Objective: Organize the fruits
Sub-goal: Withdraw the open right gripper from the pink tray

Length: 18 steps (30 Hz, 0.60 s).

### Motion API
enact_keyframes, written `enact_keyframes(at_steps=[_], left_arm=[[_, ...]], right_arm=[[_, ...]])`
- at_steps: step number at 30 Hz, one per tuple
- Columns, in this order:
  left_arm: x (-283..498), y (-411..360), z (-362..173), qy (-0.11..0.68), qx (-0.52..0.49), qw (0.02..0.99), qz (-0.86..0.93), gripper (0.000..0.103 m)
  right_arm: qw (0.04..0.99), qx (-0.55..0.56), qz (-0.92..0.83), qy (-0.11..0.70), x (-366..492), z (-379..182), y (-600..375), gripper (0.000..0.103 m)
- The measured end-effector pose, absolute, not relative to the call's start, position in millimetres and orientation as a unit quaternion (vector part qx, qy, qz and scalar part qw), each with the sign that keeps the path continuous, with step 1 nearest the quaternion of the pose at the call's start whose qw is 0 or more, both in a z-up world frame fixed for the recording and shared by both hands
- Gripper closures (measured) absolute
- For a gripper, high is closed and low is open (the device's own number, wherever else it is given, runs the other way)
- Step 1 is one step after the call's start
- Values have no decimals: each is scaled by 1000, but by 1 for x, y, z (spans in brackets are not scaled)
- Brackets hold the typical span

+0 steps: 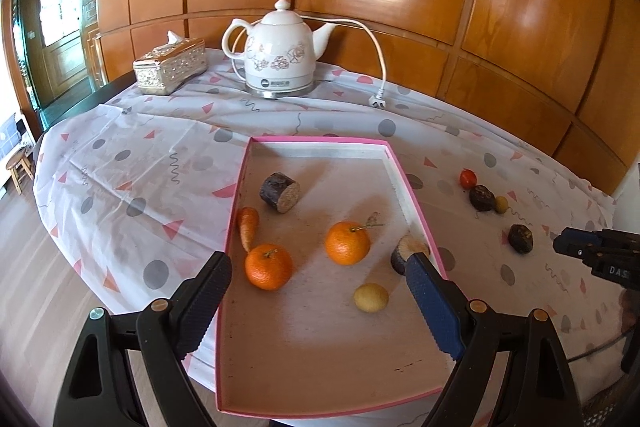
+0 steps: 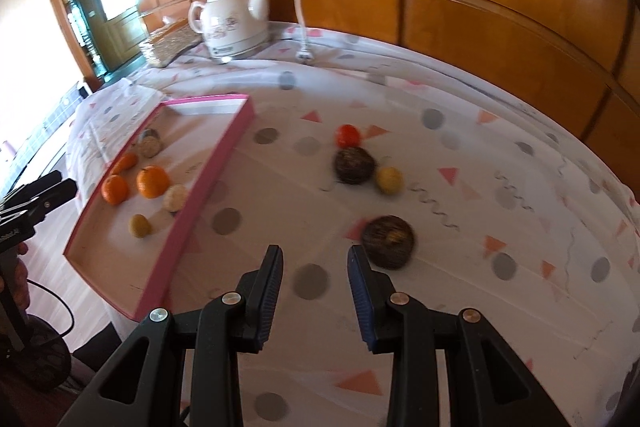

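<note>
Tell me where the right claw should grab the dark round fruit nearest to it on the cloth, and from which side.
Grip the dark round fruit across its widest middle, coming down from above. It sits alone on the tablecloth, clear of other fruit, just ahead and right of the right claw, whose open jaws look narrower than it, so widen them first.

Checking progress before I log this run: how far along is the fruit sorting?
Roughly halfway. Done: the pink tray already holds two oranges, a carrot, a yellow fruit and two dark cut pieces. In hand: nothing; the left gripper and right gripper are both empty. Left: the red fruit, small yellow fruit and two dark round fruits on the tablecloth.
</note>
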State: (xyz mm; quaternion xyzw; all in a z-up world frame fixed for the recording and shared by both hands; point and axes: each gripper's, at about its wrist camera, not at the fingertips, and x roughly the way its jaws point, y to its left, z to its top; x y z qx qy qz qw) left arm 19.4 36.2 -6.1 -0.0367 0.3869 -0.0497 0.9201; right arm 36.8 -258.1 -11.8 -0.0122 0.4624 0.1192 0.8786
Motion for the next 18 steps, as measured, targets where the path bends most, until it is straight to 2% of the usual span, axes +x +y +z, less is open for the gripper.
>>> enact_keyframes(at_steps=[18], left_arm=[[26, -19, -6, 394, 19, 912, -114, 14]], right_arm=[[882, 8, 19, 471, 27, -11, -344, 69]])
